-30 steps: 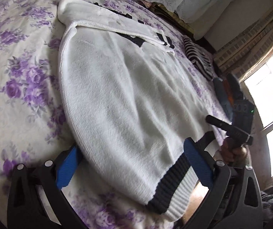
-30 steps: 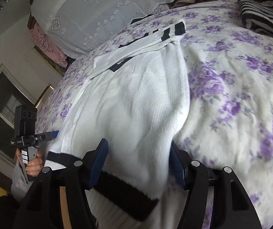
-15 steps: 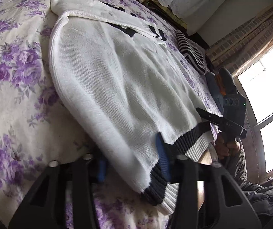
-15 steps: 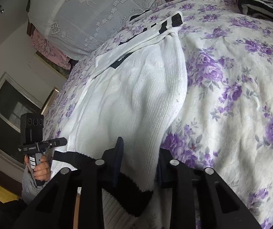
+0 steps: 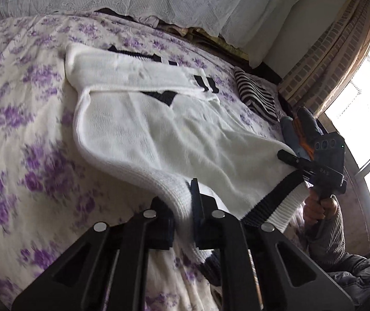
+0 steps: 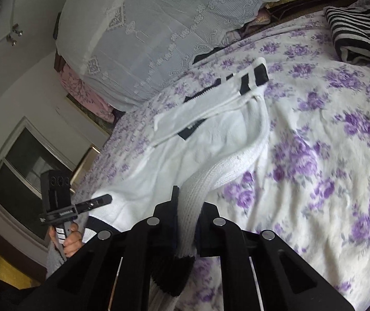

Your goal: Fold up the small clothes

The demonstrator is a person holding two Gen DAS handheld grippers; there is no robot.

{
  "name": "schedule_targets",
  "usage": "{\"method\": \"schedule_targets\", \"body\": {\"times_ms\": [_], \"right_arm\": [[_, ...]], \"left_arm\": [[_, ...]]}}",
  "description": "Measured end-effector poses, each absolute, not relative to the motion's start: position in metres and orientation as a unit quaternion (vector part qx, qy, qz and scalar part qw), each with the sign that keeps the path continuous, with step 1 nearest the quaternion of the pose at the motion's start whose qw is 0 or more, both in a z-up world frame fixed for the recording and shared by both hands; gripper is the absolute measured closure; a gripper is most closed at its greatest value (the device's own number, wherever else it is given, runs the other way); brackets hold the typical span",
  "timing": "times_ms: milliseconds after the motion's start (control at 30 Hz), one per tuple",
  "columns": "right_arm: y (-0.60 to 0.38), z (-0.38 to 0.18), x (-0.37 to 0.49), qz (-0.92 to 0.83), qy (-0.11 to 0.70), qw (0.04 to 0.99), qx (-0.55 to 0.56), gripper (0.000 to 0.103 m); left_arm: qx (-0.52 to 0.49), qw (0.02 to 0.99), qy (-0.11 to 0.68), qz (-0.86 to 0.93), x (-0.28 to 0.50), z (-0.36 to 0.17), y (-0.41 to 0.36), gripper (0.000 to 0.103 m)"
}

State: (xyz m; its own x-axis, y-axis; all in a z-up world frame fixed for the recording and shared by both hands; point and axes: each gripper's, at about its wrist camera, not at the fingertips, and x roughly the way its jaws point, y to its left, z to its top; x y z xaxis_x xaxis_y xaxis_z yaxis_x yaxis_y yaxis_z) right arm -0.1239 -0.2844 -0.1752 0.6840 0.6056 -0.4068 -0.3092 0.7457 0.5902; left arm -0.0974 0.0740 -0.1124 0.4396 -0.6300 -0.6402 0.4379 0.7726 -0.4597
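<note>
Two grippers clamp white sweater (image 5: 143, 129) hem corners at near edge of bed (image 5: 16, 134): left gripper (image 5: 183, 207), right gripper (image 6: 187, 215), both raised, cloth pinched between fingers.

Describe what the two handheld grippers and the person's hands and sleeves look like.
Both are matte black angular frames with round silver bolt heads. The left gripper and right gripper have flat jaws with dark blue pads. The far unit shows three round lenses and small white lettering. Bare hand, grey ribbed knit sleeve. No cables visible.
</note>
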Motion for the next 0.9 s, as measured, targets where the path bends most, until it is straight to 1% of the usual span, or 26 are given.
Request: {"method": "schedule_targets", "body": {"times_ms": [233, 367, 900], "right_arm": [[-0.292, -0.159, -0.083, 0.264, 0.304, 0.872, 0.278, 0.093], [-0.288, -0.156, -0.058, 0.263, 0.31, 0.87, 0.279, 0.093], [-0.292, -0.155, 0.051, 0.231, 0.332, 0.857, 0.318, 0.093]], "left_arm": [[-0.128, 0.847, 0.418, -0.302, -0.066, -0.1, 0.077, 0.094], [-0.136, 0.849, 0.42, -0.289, -0.044, -0.099, 0.081, 0.094], [-0.174, 0.845, 0.439, -0.251, 0.046, -0.104, 0.1, 0.094]]}}
